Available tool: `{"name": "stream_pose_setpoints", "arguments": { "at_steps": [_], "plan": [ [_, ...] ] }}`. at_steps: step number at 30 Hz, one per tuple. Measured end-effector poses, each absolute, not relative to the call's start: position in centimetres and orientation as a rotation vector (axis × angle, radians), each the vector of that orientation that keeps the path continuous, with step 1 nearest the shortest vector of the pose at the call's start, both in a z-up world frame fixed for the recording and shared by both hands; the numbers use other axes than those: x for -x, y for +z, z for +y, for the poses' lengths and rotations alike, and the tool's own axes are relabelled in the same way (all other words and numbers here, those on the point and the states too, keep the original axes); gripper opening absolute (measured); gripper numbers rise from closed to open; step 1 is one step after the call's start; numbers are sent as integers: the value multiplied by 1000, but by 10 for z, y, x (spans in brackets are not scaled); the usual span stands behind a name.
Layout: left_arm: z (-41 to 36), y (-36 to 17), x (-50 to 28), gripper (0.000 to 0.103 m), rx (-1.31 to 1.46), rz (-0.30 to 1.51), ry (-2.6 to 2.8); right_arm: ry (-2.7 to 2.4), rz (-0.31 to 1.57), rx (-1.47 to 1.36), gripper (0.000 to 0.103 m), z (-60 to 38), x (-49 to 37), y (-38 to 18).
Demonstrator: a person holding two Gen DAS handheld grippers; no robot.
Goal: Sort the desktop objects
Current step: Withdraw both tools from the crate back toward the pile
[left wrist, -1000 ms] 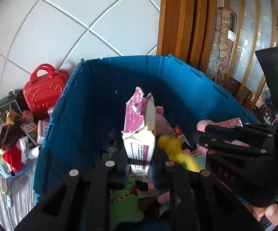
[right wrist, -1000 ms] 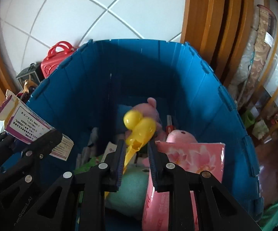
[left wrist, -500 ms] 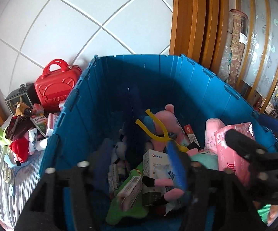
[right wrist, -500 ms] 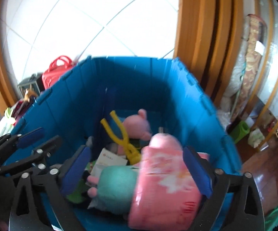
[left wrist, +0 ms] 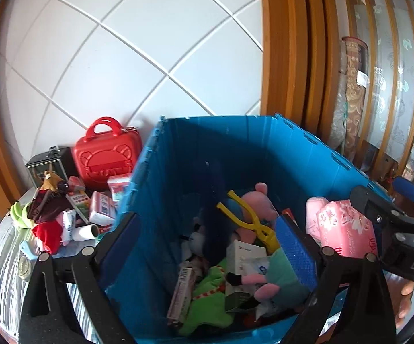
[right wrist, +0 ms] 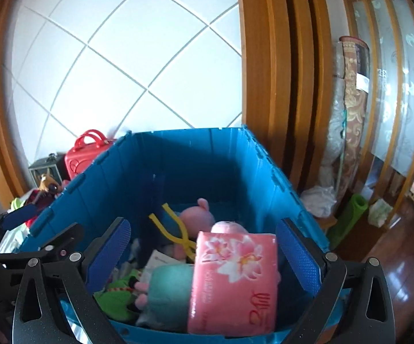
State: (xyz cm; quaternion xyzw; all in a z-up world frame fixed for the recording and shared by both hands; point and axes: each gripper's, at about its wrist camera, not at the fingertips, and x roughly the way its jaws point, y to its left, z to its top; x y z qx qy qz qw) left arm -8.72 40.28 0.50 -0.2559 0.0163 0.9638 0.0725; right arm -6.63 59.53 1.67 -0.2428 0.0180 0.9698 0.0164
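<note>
blue bin (left wrist: 307,149) sitting at the worktop's right edge, already holding plush, boxes, pink tissue pack (right wrist: 232,281) | left gripper (left wrist: 207,246) and right gripper (right wrist: 204,255) both hovering over it, fingers spread wide, gripping nothing | drop step looking done | next: reaching for the pile (left wrist: 63,215) by the red case (left wrist: 106,154)

Black tool (right wrist: 204,255), blue ribbed pads (right wrist: 296,255)

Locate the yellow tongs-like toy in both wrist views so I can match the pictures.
Left wrist: yellow tongs toy lies mid-frame in the blue bin, against the pink pig plush.
Right wrist: it sits left of centre, beside the same plush.
Shared landmark: red case behind the bin.
</note>
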Motion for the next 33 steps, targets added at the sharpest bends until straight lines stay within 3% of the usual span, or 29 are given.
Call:
{"name": "stream_pose_setpoints", "arguments": {
  "at_steps": [7, 15, 22, 33],
  "plan": [
    [328, 19, 52, 97, 630, -49, 3099, 3146, 95, 648, 103, 549, 58, 26],
    [212, 7, 41, 97, 734, -208, 3277, 3379, 18, 627, 103, 441, 67, 32],
    [93, -29, 46, 97, 886, -254, 3327, 3454, -44, 729, 103, 331, 84, 14],
    [-105, -120, 114, 97, 1330, -388, 3158, 3204, 27, 1041, 103, 204, 153, -59]
  ]
}}
